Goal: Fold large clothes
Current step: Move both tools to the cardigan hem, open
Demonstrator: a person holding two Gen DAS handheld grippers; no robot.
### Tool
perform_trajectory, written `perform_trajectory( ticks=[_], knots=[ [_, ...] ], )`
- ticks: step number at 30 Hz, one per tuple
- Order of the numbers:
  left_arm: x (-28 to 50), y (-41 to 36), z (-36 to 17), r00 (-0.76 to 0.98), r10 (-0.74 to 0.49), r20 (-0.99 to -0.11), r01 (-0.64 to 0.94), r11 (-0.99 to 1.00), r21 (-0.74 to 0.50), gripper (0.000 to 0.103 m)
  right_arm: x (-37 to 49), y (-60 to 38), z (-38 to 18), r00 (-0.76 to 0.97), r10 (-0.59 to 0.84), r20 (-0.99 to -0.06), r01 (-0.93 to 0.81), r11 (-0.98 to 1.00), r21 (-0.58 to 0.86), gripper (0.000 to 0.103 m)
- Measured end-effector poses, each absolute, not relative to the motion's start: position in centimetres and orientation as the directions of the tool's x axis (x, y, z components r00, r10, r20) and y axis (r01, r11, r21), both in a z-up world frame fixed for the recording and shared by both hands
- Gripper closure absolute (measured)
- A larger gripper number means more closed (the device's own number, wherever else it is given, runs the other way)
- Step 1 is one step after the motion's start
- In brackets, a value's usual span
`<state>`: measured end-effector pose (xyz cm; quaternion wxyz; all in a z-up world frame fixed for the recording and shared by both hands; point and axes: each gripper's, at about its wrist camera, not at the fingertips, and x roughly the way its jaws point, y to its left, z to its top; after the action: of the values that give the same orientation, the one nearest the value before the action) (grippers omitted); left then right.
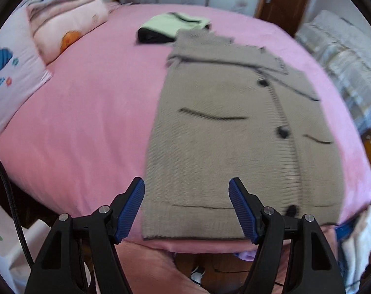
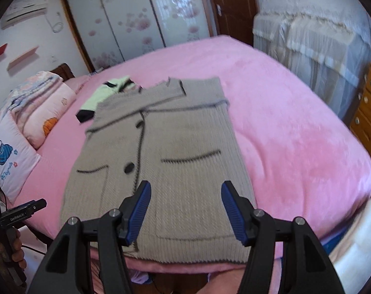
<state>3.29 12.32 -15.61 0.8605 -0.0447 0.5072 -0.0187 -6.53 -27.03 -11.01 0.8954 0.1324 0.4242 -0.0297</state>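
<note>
Grey cardigan (image 1: 222,147) lies flat on the pink bed (image 1: 87,122), buttoned front up, sleeves folded across the chest, hem at the near edge. Left gripper (image 1: 186,208) hovers over the hem's left corner, jaws wide apart, gripping nothing. Right gripper (image 2: 185,210) hangs above the hem, jaws equally spread, empty. A folded green top (image 1: 173,25) sits beyond the collar.

Bed (image 2: 283,112) with pink blanket filling the room, stacked pillows (image 2: 33,112) at left, sliding wardrobe doors (image 2: 136,19) with flower pattern at far side, brown door (image 2: 232,5), air conditioner (image 2: 26,9) high left, wooden drawers (image 2: 369,115) at right
</note>
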Motion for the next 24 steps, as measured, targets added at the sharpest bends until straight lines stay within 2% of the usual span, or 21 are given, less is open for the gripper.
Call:
perform_trajectory(
  ticks=[7,12,18,24],
  knots=[
    [2.6,16.0,-21.6,0.378,-0.137,-0.916,-0.099,0.977,-0.187,0.033,-6.8,-30.2,-16.5,0.546,0.062,-0.835,0.186,0.963,0.193,0.043],
    [1.7,17.1,-24.4,0.378,-0.143,-0.915,-0.045,0.984,-0.172,0.033,-7.5,-32.7,-20.5,0.490,0.064,-0.870,0.215,0.958,0.191,0.043],
    [1.6,18.0,-25.7,0.389,-0.204,-0.898,-0.001,0.975,-0.222,0.033,-8.2,-34.5,-24.2,0.422,0.111,-0.900,0.221,0.950,0.221,0.043],
    [2.2,19.2,-26.9,0.391,-0.283,-0.876,-0.020,0.949,-0.315,0.032,-8.4,-34.5,-25.5,0.431,0.156,-0.889,0.200,0.944,0.262,0.042]
  ],
)
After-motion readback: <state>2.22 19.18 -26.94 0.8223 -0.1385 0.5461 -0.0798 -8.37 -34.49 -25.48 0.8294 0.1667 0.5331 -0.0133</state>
